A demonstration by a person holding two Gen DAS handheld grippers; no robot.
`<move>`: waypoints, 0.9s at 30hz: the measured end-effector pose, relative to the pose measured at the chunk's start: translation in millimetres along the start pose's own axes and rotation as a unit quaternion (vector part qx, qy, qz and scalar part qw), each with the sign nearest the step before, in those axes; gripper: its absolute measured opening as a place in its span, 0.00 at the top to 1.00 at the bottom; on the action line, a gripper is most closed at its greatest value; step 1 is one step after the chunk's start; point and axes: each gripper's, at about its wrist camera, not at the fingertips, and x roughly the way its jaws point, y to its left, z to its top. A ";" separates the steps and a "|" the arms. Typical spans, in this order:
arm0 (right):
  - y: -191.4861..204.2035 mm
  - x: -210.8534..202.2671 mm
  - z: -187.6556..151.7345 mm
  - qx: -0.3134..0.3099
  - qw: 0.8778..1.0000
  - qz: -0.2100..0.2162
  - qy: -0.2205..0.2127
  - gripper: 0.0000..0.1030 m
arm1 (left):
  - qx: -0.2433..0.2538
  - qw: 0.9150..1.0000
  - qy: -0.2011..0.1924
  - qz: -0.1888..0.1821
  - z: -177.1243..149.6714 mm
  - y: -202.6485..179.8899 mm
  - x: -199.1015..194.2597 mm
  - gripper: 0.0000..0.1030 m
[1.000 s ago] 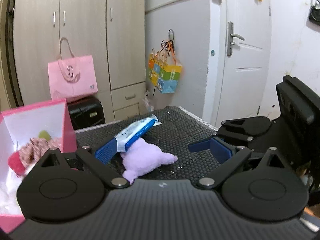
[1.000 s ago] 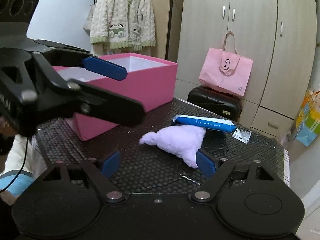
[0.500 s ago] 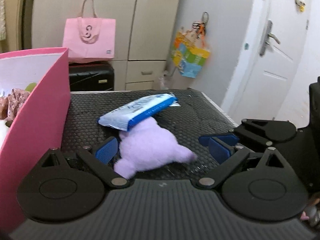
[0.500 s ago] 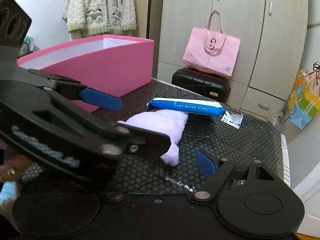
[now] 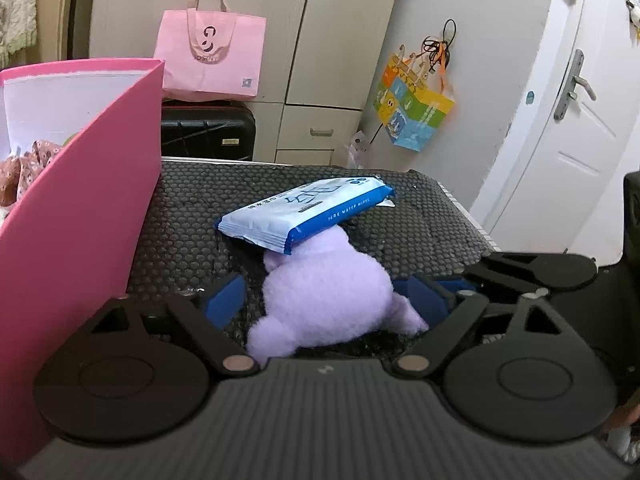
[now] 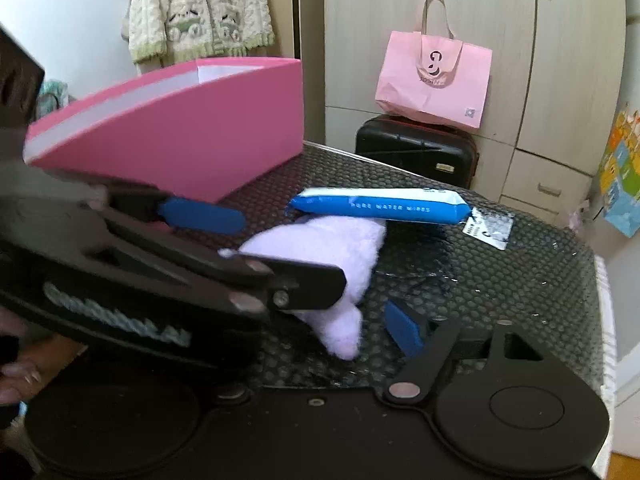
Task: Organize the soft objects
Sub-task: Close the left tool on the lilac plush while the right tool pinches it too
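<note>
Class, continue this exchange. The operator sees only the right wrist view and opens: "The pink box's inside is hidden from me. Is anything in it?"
Observer: Yes. The left wrist view shows floral fabric inside the pink box.
Operator: The left gripper blocks my view of the purple plush. Is it gripped?
Observer: Not yet. The plush sits between its jaws, which have just been closing, but a gap shows beside the left pad.
Operator: And the wipes pack?
Observer: From the left wrist, its near end overlaps the plush's far end and seems to rest on it.
</note>
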 end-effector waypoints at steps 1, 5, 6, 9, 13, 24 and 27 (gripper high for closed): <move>1.2 0.5 -0.4 0.005 1.000 0.008 -0.002 0.28 | -0.001 1.000 0.002 0.000 -0.5 -0.2 0.2 0.23; 6.7 7.3 -2.9 -0.008 1.000 -0.011 -0.002 0.40 | 0.003 1.000 0.005 0.005 -2.8 -2.0 2.2 0.30; 6.8 8.0 -3.4 -0.008 1.000 -0.014 -0.002 0.44 | 0.006 1.000 0.002 0.012 -3.9 -2.4 2.5 0.29; 5.2 7.5 -4.2 -0.004 1.000 -0.015 -0.006 0.52 | 0.006 1.000 -0.004 0.029 -6.3 -1.4 2.9 0.29; 3.5 4.5 -7.7 -0.003 1.000 -0.015 -0.011 0.64 | 0.008 1.000 -0.006 0.014 -6.6 -2.3 -0.5 0.32; 9.8 -22.4 -21.8 0.007 1.000 -0.008 -0.016 0.65 | 0.006 0.999 0.017 -0.031 -15.4 -7.4 -19.1 0.34; 13.1 -29.5 -28.0 0.010 1.000 -0.005 -0.013 0.65 | 0.017 0.999 0.028 -0.038 -18.0 -12.8 -23.9 0.34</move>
